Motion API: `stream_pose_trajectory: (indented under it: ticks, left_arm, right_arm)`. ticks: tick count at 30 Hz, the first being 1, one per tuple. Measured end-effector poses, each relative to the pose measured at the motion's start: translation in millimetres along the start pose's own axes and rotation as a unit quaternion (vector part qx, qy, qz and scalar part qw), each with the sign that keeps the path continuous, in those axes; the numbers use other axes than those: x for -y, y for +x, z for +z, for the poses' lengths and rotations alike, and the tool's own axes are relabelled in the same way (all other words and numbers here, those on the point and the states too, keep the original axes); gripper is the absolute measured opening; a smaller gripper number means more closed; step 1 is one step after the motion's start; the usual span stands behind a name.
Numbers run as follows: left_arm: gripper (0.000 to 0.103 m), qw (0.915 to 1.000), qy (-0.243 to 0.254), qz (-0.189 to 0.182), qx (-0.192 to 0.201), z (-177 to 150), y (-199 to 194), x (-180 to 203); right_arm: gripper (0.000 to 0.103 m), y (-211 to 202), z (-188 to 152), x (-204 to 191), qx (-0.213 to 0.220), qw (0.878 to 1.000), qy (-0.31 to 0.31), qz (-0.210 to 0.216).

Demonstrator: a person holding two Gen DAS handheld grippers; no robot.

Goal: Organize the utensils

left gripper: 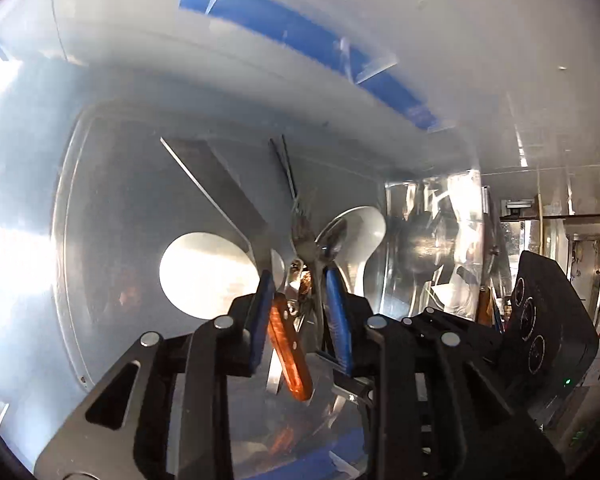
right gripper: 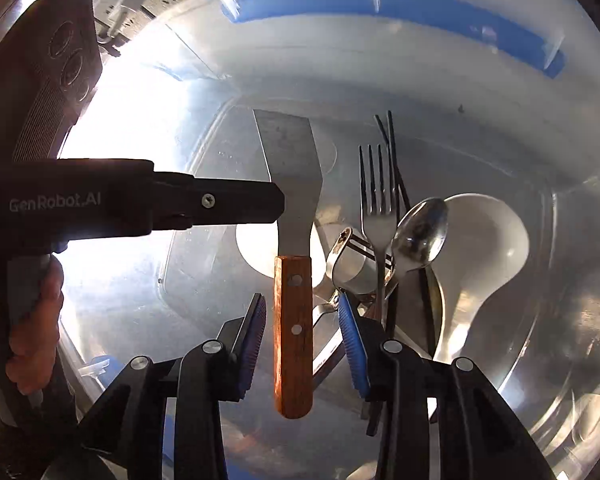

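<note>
a large clear plastic storage bin (right gripper: 500, 128) with a blue latch handle (right gripper: 400, 8) on its far rim fills both wrist views, and all the utensils lie inside it. the biggest of them, a flat steel spatula with a brown riveted wooden handle (right gripper: 294, 320), lies lengthwise on the bin floor, blade pointing to the far wall. just to its right is a white plastic ladle-shaped spoon (right gripper: 484, 248), bowl up. a steel fork (right gripper: 378, 208) and a steel tablespoon (right gripper: 420, 236) lie side by side between them, over a pair of thin black chopsticks (right gripper: 392, 140) and a small steel peeler (right gripper: 346, 260).

the right gripper (right gripper: 302, 344) points down into the bin, its blue-padded fingers (right gripper: 352, 344) parted to a middling width either side of the wooden handle, with a clear gap on both sides, holding nothing. the left gripper (left gripper: 300, 312) is parted about as much over the same cluster; whether its pads touch the handle cannot be told. a hand (right gripper: 36, 320) grips the left tool's black body.
</note>
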State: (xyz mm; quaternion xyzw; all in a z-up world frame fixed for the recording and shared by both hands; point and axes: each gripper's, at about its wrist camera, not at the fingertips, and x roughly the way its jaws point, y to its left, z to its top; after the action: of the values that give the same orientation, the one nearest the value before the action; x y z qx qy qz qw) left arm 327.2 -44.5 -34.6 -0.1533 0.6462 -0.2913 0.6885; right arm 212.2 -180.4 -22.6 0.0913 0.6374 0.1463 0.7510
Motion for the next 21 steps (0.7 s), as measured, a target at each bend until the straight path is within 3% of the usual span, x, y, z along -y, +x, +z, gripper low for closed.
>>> stream_pose_trajectory:
  ticks: [2, 3, 5, 6, 8, 10, 11, 13, 14, 16, 18, 21]
  left_arm:
    - [0.063, 0.9966, 0.044, 0.022, 0.065, -14, -41, 24]
    - [0.066, 0.9917, 0.069, 0.036, 0.102, -24, -63, 36]
    - [0.071, 0.9753, 0.107, 0.069, 0.180, -54, -107, 56]
    - [0.082, 0.9641, 0.121, 0.086, 0.220, -71, -127, 65]
    - [0.095, 0.9343, 0.142, 0.125, 0.302, -110, -156, 85]
    - [0.095, 0.9019, 0.151, 0.170, 0.367, -148, -176, 95]
    - [0.095, 0.8918, 0.145, 0.184, 0.387, -163, -181, 99]
    - [0.095, 0.8865, 0.129, 0.197, 0.399, -189, -183, 104]
    - [0.095, 0.8880, 0.126, 0.199, 0.395, -198, -184, 104]
    - [0.095, 0.8866, 0.121, 0.218, 0.389, -215, -177, 106]
    - [0.095, 0.8783, 0.121, 0.246, 0.392, -232, -167, 108]
    - [0.095, 0.8740, 0.132, 0.286, 0.370, -251, -149, 108]
  right_arm:
    - [0.055, -40, -17, -12, 0.057, 0.998, -0.023, -0.028]
    - [0.057, -61, -24, -16, 0.090, 0.994, -0.032, -0.047]
    - [0.071, -105, -50, -30, 0.167, 0.982, -0.045, -0.080]
    - [0.075, -124, -68, -39, 0.205, 0.973, -0.052, -0.089]
    - [0.092, -157, -99, -53, 0.283, 0.952, -0.056, -0.107]
    - [0.095, -175, -121, -66, 0.346, 0.926, -0.059, -0.141]
    - [0.098, -177, -133, -78, 0.368, 0.914, -0.060, -0.162]
    - [0.098, -173, -152, -88, 0.390, 0.898, -0.053, -0.199]
    - [0.098, -176, -139, -80, 0.388, 0.896, -0.044, -0.212]
    - [0.098, -172, -151, -75, 0.374, 0.902, -0.024, -0.214]
    - [0.098, -169, -166, -68, 0.359, 0.911, -0.003, -0.204]
    - [0.098, -159, -181, -59, 0.342, 0.908, 0.030, -0.240]
